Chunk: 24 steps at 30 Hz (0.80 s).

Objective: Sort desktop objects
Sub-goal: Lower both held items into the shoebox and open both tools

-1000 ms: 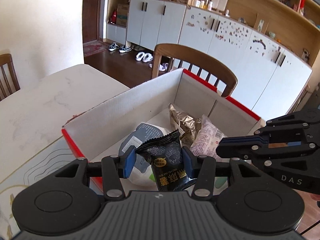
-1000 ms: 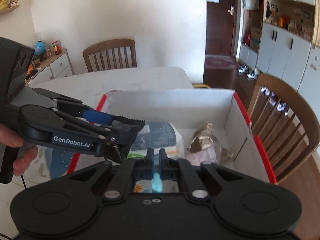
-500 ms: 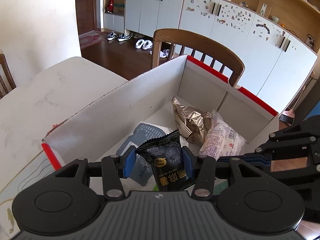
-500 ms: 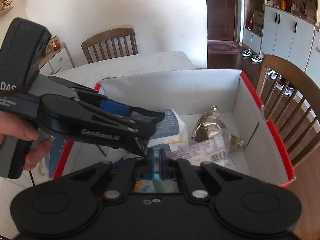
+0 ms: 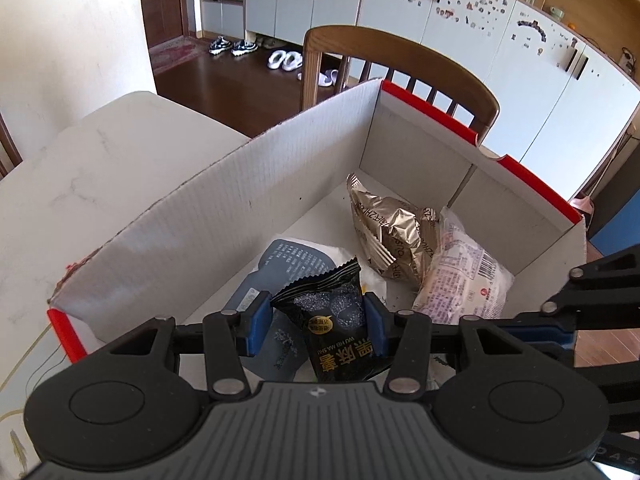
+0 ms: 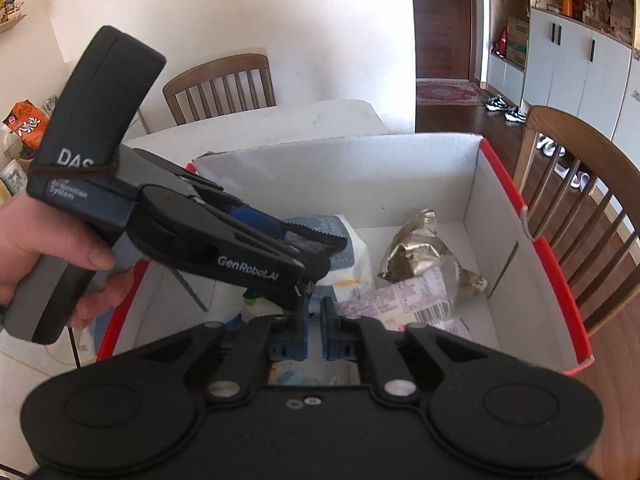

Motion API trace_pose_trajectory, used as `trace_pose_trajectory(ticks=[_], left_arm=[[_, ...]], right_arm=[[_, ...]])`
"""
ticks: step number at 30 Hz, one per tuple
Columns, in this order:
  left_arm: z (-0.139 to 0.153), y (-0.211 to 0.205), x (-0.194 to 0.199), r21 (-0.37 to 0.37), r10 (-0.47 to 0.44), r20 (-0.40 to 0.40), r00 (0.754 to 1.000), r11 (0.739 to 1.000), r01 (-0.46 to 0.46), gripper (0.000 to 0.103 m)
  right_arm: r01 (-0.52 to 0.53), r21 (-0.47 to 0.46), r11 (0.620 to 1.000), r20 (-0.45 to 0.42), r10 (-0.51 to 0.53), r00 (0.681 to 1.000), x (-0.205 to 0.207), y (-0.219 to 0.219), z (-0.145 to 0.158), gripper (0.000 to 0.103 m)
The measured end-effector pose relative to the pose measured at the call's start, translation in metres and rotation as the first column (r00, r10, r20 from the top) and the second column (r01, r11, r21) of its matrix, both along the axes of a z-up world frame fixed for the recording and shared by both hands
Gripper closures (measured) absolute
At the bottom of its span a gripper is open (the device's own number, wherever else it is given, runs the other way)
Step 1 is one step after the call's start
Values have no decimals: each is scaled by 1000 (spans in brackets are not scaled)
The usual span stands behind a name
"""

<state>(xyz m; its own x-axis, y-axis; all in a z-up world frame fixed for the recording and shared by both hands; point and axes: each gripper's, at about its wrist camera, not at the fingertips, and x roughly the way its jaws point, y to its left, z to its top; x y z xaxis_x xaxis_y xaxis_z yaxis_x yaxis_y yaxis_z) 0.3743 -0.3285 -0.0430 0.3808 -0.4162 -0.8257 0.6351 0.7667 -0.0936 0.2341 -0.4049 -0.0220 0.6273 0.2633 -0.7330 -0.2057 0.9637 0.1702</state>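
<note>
Left gripper [image 5: 316,326] holds a black snack packet [image 5: 334,332] pinched between its blue pads [image 5: 256,328], fingers closed only as far as the packet's width. The packet hangs above the open box [image 5: 224,216], over the near-left part of its interior, not touching the floor of the box as far as the views show. In the right wrist view the left gripper [image 6: 316,256] comes in from the left, held by the person's hand [image 6: 52,256], its tips over the box with the packet's serrated edge poking out.

Right gripper [image 6: 314,316] has its blue pads nearly together with a thin gap, nothing visibly between them; it sits low over the near edge of the box. From the left wrist view the right gripper [image 5: 560,328] enters at the right, just beside the left one.

Inside the box: a white and blue-grey pouch [image 5: 288,264] lying flat under the held packet, a crumpled gold foil packet [image 5: 388,228] toward the far side, and a clear pink-printed packet [image 5: 468,276] touching the gold one. The box is white cardboard with red rims, on a white marble-look table [image 5: 80,176]. A wooden chair [image 5: 400,60] stands behind the box.
</note>
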Motion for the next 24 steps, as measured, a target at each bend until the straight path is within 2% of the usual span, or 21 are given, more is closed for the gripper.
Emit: trace_pose_trajectory(ticks=[11, 17, 21, 24], left_arm=[[-8, -12, 4, 37, -28, -35, 999, 999, 29, 55], [-7, -13, 3, 32, -29, -47, 998, 999, 30, 54], [-3, -13, 0, 29, -15, -36, 999, 999, 16, 41], [2, -13, -3, 16, -11, -30, 999, 1000, 11, 41]], right_arm=[[23, 8, 1000, -12, -23, 1000, -3, -11, -1, 86], [0, -10, 1000, -5, 0, 1000, -6, -12, -1, 84], [-8, -12, 1000, -1, 8, 1000, -8, -13, 0, 81], [-12, -7, 1000, -2, 12, 1000, -10, -13, 1, 79]])
